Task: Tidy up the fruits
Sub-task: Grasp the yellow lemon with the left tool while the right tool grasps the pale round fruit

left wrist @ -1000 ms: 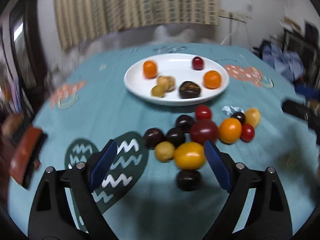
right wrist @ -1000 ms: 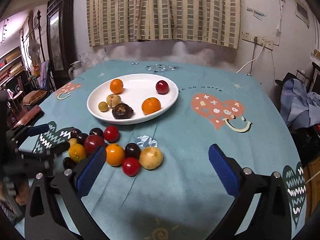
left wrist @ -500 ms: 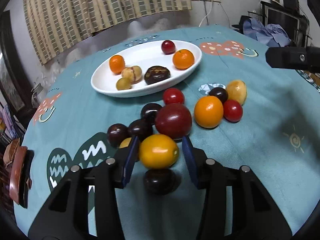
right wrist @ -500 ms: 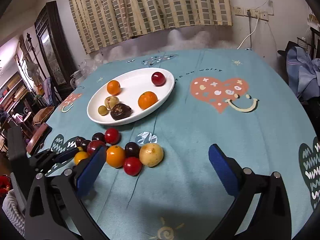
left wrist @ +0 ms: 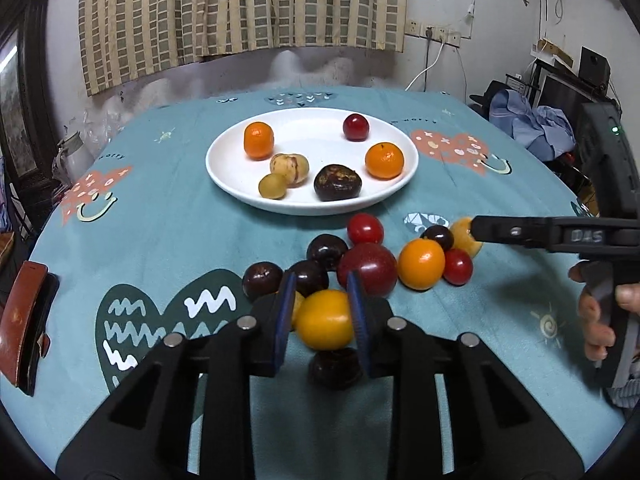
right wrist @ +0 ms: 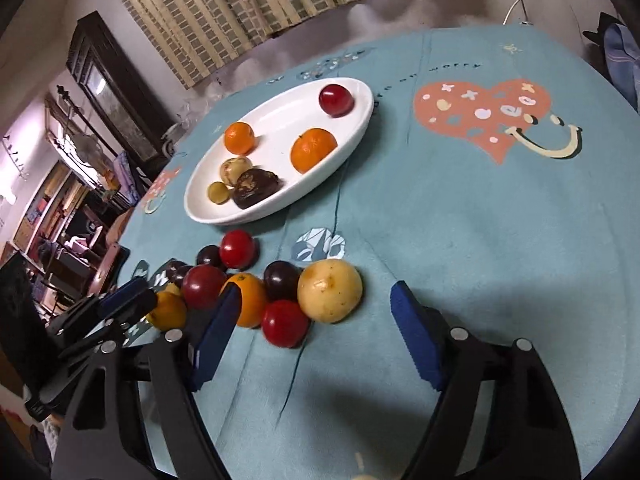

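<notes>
Centrally on teal tabletop (left wrist: 168,216): white plate (left wrist: 224,168) holding two oranges, red plum, three others. Left gripper (left wrist: 322,312) jaws clenched on yellow fruit (left wrist: 325,326); right gripper (right wrist: 316,334) jaws apart, just closing, gripping nothing.

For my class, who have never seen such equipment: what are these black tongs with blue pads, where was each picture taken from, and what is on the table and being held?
A person holds a hand-operated set of tongs in each hand; a camera on each looks along its fingers, giving one picture per hand. On the teal patterned tablecloth a white oval plate holds six fruits, with loose fruits in front. The left tongs have just closed on a yellow-orange round fruit. The right tongs, which have just been closing, are open around a pale yellow round fruit and a red cherry tomato.
</notes>
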